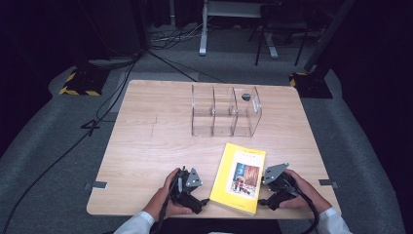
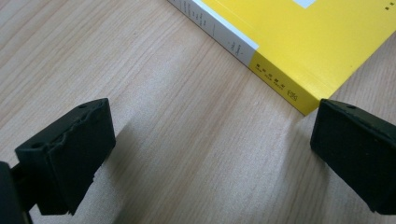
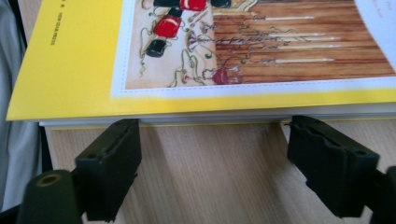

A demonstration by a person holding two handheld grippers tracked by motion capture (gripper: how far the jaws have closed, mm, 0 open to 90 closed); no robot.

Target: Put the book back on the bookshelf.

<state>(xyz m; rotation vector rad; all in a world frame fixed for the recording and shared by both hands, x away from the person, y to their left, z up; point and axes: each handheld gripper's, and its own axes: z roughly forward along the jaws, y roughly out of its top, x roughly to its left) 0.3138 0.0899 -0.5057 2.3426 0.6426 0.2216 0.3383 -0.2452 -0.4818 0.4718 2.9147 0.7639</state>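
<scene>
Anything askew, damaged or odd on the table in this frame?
Only small things. The yellow book lies flat but turned at a slant to the table edges, its near corner at the front edge. The clear divider rack stands upright and empty. Left gripper and right gripper are open beside the book. No damage or spill.

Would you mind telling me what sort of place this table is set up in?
Probably a lab or recording studio: a bare wooden table on grey carpet, cables trailing across the floor, hazard-striped stand bases, dark surroundings.
</scene>
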